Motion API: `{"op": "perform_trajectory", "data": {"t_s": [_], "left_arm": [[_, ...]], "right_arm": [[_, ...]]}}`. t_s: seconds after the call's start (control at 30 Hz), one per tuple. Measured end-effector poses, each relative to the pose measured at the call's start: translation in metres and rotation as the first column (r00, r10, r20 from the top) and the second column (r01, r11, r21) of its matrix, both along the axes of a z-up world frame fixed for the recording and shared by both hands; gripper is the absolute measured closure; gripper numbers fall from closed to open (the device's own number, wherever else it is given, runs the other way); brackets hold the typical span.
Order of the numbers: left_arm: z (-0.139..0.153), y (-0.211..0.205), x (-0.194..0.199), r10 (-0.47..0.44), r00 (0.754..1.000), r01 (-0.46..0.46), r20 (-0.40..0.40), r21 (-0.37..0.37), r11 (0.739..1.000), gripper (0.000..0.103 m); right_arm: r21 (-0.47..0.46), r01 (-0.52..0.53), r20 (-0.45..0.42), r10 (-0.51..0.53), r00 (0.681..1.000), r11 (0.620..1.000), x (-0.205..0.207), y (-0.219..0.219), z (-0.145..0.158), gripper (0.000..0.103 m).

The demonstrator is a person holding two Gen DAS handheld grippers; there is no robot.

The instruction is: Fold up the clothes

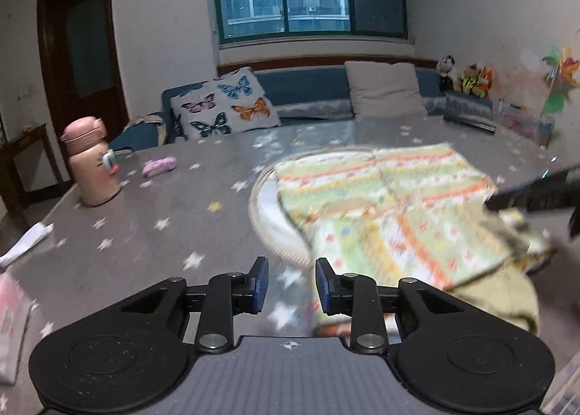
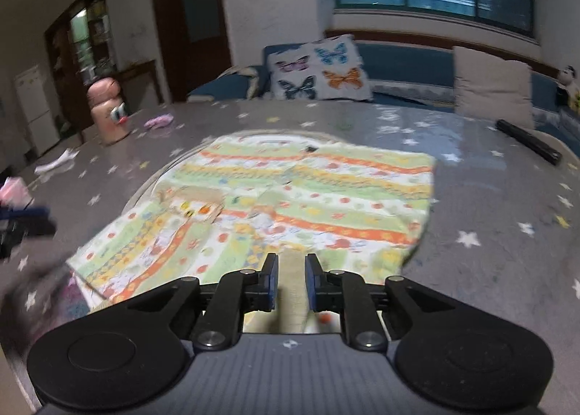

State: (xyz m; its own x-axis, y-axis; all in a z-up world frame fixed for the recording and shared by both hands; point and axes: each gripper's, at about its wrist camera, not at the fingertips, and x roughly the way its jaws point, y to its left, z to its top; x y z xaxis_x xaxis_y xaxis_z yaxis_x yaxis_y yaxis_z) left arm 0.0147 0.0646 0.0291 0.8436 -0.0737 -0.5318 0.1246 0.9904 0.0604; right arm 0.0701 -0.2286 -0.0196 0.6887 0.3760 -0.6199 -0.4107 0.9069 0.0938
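Left gripper (image 1: 291, 286): jaws parted with a clear gap, nothing between the 2 blue pads; starred tablecloth shows through the gap.
Right gripper (image 2: 291, 282): jaws parted a little, a beige strip of cloth running up between the pads; whether they pinch it I cannot tell.
Garment (image 1: 391, 212): striped green, orange and yellow print, lying on the table ahead and to the right of the left gripper; its near edge passes under that gripper's right finger. In the right wrist view the garment (image 2: 290, 190) spreads straight ahead of the right gripper, reaching to its fingers.
White piece (image 1: 272, 212): rounded white fabric edge showing from under the garment's left side.
Table (image 1: 145, 226): grey cloth with white and yellow stars.
Pink bottle (image 1: 92, 161): upright, far ahead to the left of the left gripper.
Purple item (image 1: 159, 165): small, lying just right of the bottle; too blurred to identify.
Butterfly pillow (image 1: 224, 103): on the blue sofa beyond the table.
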Motion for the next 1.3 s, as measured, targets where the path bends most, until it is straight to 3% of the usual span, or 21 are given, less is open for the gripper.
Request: {"op": "perform_trajectory", "data": {"t_s": [0.27, 0.4, 0.47, 0.5, 0.57, 0.73, 0.8, 1.0, 1.13, 1.3], "left_arm": [[-0.015, -0.043, 0.049, -0.122, 0.992, 0.122, -0.035, 0.018, 0.992, 0.072], [-0.034, -0.051, 0.072, -0.121, 0.988, 0.127, -0.099, 0.051, 0.991, 0.072], [-0.037, -0.051, 0.071, -0.123, 0.987, 0.13, -0.103, 0.063, 0.99, 0.071], [-0.038, -0.05, 0.07, -0.125, 0.987, 0.132, -0.104, 0.069, 0.989, 0.07], [-0.04, -0.05, 0.069, -0.128, 0.986, 0.137, -0.106, 0.081, 0.987, 0.071], [-0.039, -0.049, 0.049, -0.15, 0.984, 0.161, -0.091, 0.124, 0.979, 0.071], [-0.039, -0.05, 0.038, -0.17, 0.982, 0.181, -0.08, 0.157, 0.971, 0.066], [-0.034, -0.055, -0.008, -0.272, 0.961, 0.272, -0.041, 0.292, 0.917, 0.051], [-0.039, -0.064, -0.032, -0.372, 0.927, 0.36, -0.043, 0.377, 0.853, 0.046], [-0.054, -0.079, -0.043, -0.447, 0.893, 0.418, -0.05, 0.464, 0.781, 0.045]], "right_arm": [[-0.032, -0.016, -0.018, 0.015, 1.0, 0.999, 0.012, 0.008, -0.014, 0.086], [-0.034, -0.03, -0.018, 0.029, 0.999, 0.999, 0.016, 0.006, -0.015, 0.085], [-0.035, -0.036, -0.017, 0.036, 0.999, 0.999, 0.014, 0.004, -0.013, 0.082], [-0.038, -0.042, -0.011, 0.041, 0.999, 0.998, 0.012, 0.003, -0.011, 0.073], [-0.053, -0.064, 0.009, 0.064, 0.998, 0.997, 0.004, 0.002, -0.004, 0.066], [-0.07, -0.164, 0.012, 0.166, 0.986, 0.984, -0.019, 0.001, 0.002, 0.065], [-0.107, -0.183, -0.002, 0.184, 0.983, 0.977, -0.026, 0.001, -0.005, 0.064], [-0.149, -0.197, -0.002, 0.199, 0.98, 0.969, -0.043, -0.004, -0.004, 0.061], [-0.171, -0.207, 0.001, 0.21, 0.978, 0.963, -0.051, -0.008, 0.0, 0.059], [-0.2, -0.231, 0.014, 0.239, 0.971, 0.952, -0.067, -0.013, 0.007, 0.048]]}}
